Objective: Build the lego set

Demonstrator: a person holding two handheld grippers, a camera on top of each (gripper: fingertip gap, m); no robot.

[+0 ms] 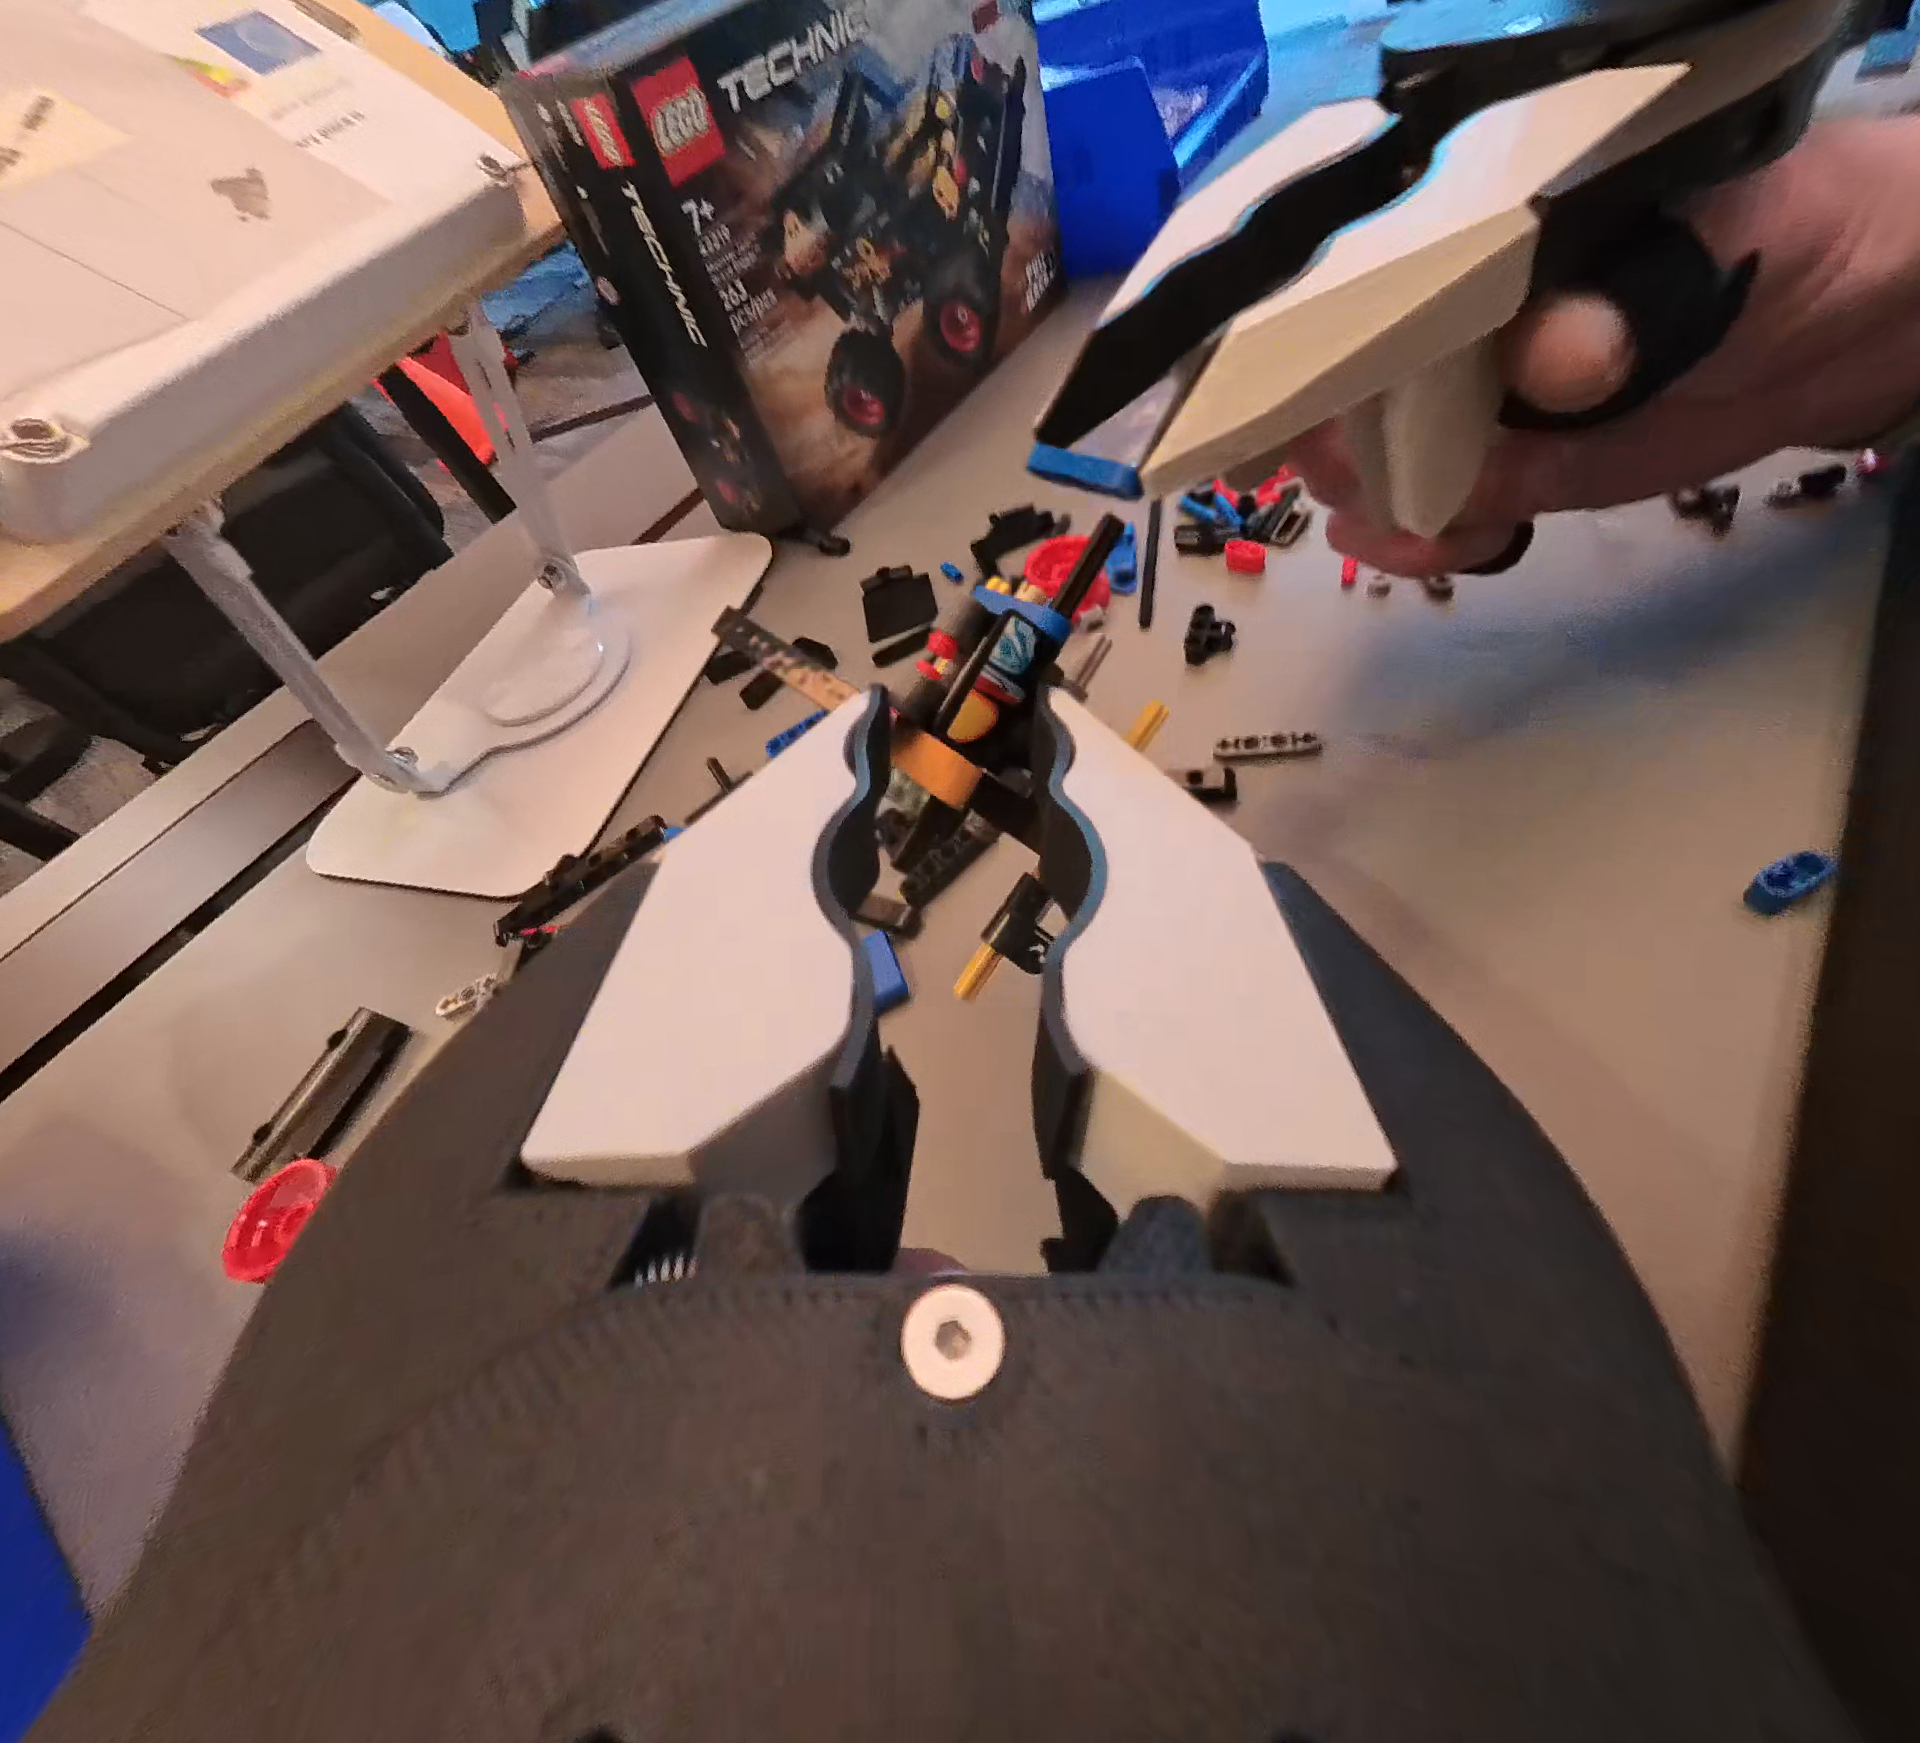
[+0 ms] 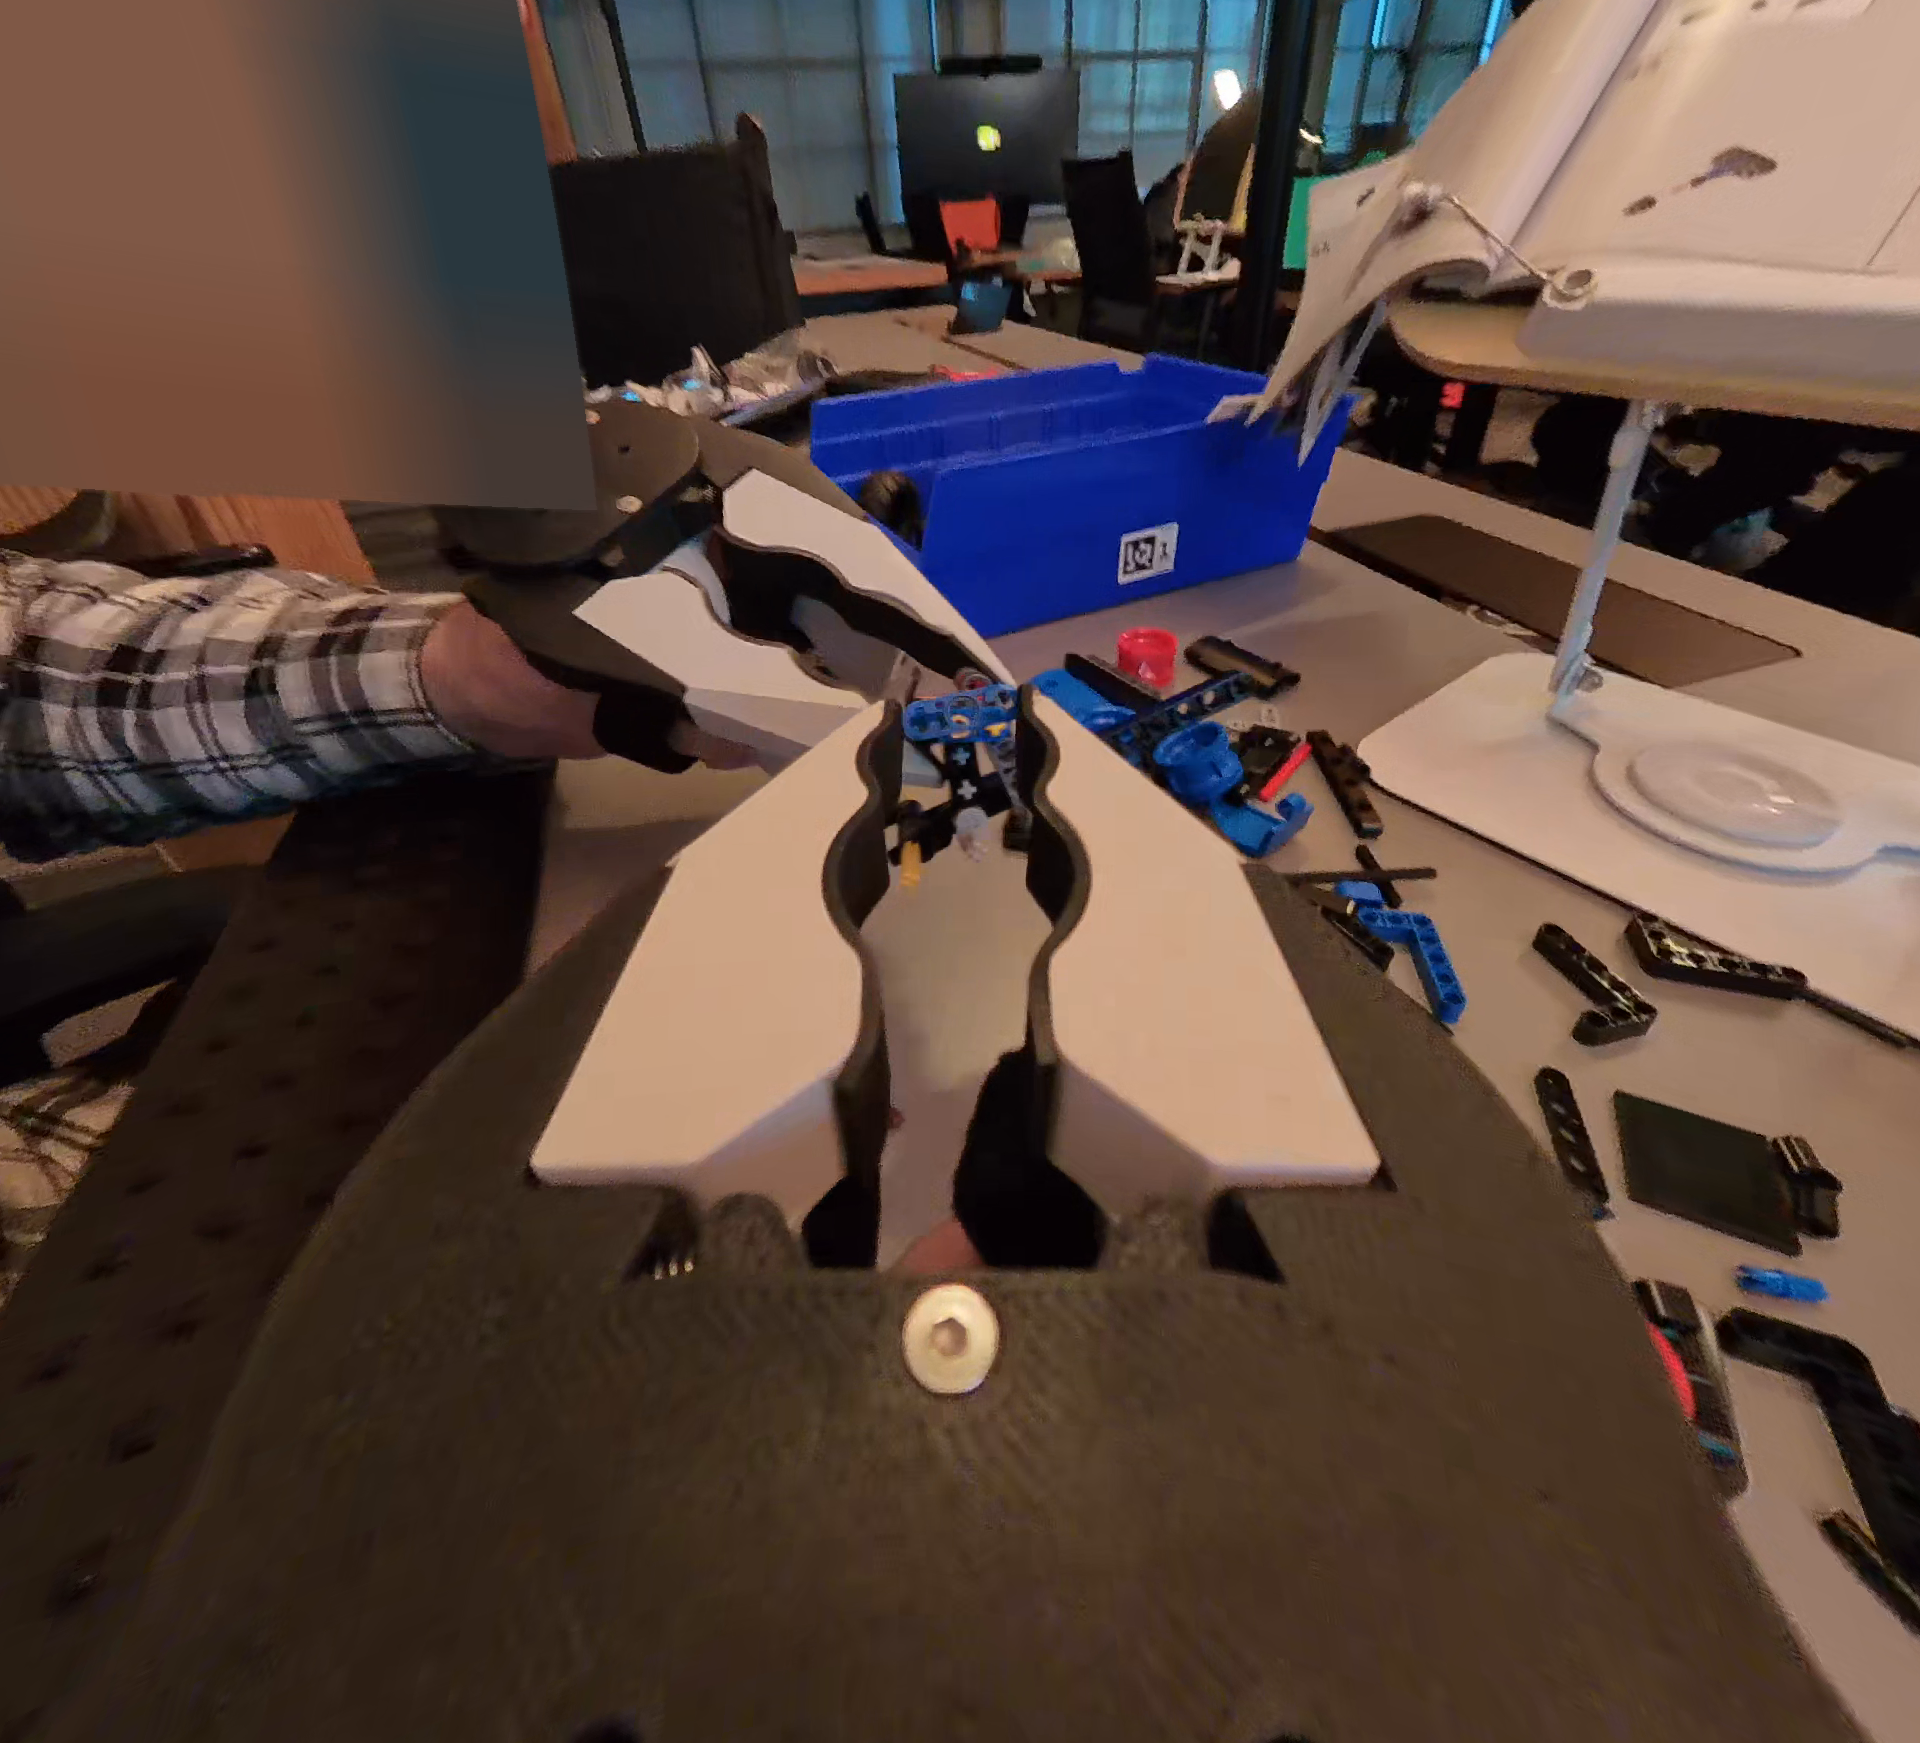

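My left gripper (image 1: 961, 711) is shut on a small, partly built lego assembly (image 1: 977, 654) of black, orange, yellow, blue and red parts, and holds it above the grey table (image 1: 1455, 862). My right gripper (image 1: 1091, 446) hovers to the upper right of the assembly, apart from it, with its tips over a blue piece (image 1: 1081, 467). In the right wrist view my right gripper (image 2: 958, 704) has a narrow gap between its jaws and holds nothing. Beyond its tips are the left gripper (image 2: 987, 680) and the assembly (image 2: 961, 758).
Loose lego pieces (image 2: 1195, 737) are scattered across the table. The lego box (image 1: 810, 239) stands at the back beside a blue bin (image 2: 1039, 498). An instruction booklet lies on a white stand (image 1: 540, 717). A red round piece (image 1: 275, 1215) lies at the near left. The left gripper's tips are roughly 5 centimeters from the right gripper's.
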